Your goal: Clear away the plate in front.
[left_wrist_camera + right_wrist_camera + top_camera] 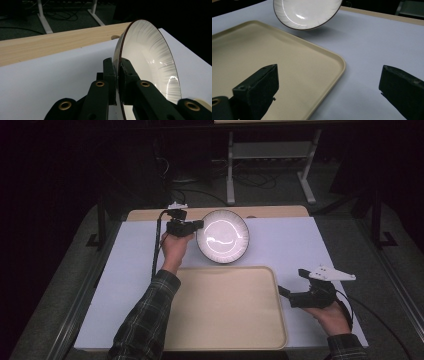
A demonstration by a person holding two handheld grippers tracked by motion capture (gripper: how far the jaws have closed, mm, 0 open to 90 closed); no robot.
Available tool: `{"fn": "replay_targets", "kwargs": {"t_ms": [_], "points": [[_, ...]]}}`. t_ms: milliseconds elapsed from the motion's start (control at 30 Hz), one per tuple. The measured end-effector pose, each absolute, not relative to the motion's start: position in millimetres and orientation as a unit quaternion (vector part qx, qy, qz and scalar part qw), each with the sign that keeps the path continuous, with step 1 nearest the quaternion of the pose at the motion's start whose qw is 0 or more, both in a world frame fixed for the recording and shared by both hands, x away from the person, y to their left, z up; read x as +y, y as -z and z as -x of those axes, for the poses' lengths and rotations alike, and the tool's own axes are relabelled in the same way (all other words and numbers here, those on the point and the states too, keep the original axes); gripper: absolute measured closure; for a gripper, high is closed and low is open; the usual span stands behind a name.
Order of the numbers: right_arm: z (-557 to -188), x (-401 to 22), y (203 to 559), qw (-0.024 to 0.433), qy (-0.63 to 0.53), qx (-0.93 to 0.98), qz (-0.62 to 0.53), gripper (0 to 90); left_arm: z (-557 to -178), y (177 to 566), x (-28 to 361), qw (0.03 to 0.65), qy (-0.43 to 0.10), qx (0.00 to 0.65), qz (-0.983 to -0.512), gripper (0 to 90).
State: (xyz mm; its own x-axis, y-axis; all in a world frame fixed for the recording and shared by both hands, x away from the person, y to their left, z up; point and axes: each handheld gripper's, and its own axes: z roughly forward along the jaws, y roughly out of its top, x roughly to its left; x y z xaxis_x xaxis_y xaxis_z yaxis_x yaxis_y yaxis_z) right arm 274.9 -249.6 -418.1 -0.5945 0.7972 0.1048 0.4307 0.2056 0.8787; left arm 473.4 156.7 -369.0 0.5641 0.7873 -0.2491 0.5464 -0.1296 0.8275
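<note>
Step in hand, by my read: plate is picked up and in carry, not yet set down. Left gripper (199, 225) has its jaws clamped on the rim of the plate (223, 236) at the plate's 9 o'clock edge, seen from the high view. Left gripper view confirms: both black jaws pinch the thin rim, one each side, w/ the plate tilted on edge. In the right gripper view the plate (307, 11) hangs clear of the worktop w/ a shadow under it, so it's lifted, sitting just past the tray's far edge, toward 12 o'clock.

Right gripper (292, 292) waits at 3 o'clock of the tray (227, 307), jaws wide apart, nothing between them, low over the worktop (125, 270).

Next move, likely: swing plate toward 6 o'clock, over the tray, level it out, lower till the base sits flat, then release. Needs care: a one-side rim pinch lets the plate sag or slip, so slow, level travel; clear the tray lip first.

Materials/shapes:
- plate: round, shallow, glossy white ceramic by the look, fine grey radial streaks, thin dark rim line; hard, slick.
- tray: beige, rectangular, rounded corners, low raised lip, matte plastic look.
- worktop: smooth pale sheet, w/ a light wood strip (50, 45) along the far edge.
</note>
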Motion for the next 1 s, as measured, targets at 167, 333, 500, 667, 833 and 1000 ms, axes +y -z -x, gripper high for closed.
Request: {"fn": "replay_targets", "kwargs": {"t_ms": [167,333,500,667,833,1000], "points": [[-275,-250,418,0.192,-0.481,0.751,-0.409,2.0,-463,363,165,0.485,-0.124,0.446,-0.742,85.0],[-275,-250,418,0.193,-0.481,0.751,-0.408,2.0,-446,355,177,0.487,-0.119,0.437,-0.747,85.0],[-275,-250,418,0.195,-0.481,0.751,-0.408,2.0,-434,351,182,0.488,-0.119,0.429,-0.751,85.0],[-275,-249,418,0.196,-0.481,0.751,-0.409,2.0,-416,348,189,0.491,-0.115,0.416,-0.757,84.9],[-275,-250,418,0.198,-0.48,0.751,-0.409,2.0,-404,346,191,0.489,-0.11,0.407,-0.764,84.9],[-275,-250,418,0.198,-0.479,0.751,-0.409,2.0,-389,347,196,0.49,-0.098,0.396,-0.77,84.8]]}}
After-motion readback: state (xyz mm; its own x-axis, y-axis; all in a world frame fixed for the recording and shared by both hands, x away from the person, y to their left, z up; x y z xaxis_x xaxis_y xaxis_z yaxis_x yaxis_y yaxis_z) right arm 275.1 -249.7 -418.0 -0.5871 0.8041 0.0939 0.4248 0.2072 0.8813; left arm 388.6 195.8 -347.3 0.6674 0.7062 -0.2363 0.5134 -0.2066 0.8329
